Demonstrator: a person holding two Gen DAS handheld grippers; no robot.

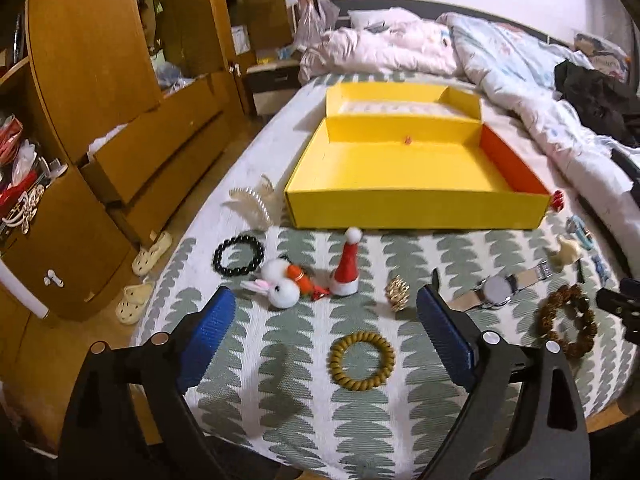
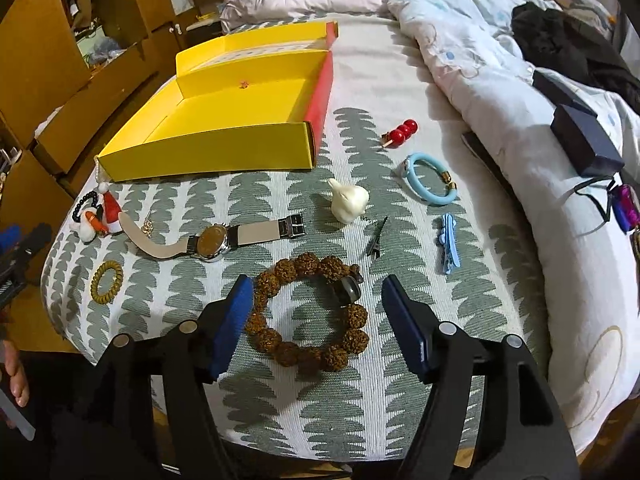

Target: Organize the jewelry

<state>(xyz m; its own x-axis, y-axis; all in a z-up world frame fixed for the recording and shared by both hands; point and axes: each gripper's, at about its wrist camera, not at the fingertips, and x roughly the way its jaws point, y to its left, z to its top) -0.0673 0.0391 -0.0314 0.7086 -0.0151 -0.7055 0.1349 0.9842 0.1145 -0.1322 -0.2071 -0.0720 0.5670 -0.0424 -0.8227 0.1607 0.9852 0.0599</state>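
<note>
An open yellow box (image 1: 416, 210) (image 2: 208, 152) lies on the patterned bedspread, with jewelry spread in front of it. My left gripper (image 1: 324, 312) is open and empty above an olive coil hair tie (image 1: 362, 361), near a Santa hat clip (image 1: 347, 268), a pompom rabbit clip (image 1: 282, 284), a gold clip (image 1: 397, 298) and a black bead bracelet (image 1: 238, 256). My right gripper (image 2: 318, 304) is open and empty, its fingers either side of a brown seed bracelet (image 2: 308, 316). A wristwatch (image 2: 214, 242) lies just beyond it.
Also on the bedspread are a white rabbit figure (image 2: 349, 204), a light blue bangle (image 2: 428, 178), a blue hair clip (image 2: 448, 250), red beads (image 2: 402, 130) and a small dark clip (image 2: 376, 240). A rumpled duvet (image 2: 500, 80) lies right. Wooden drawers (image 1: 152, 148) stand left.
</note>
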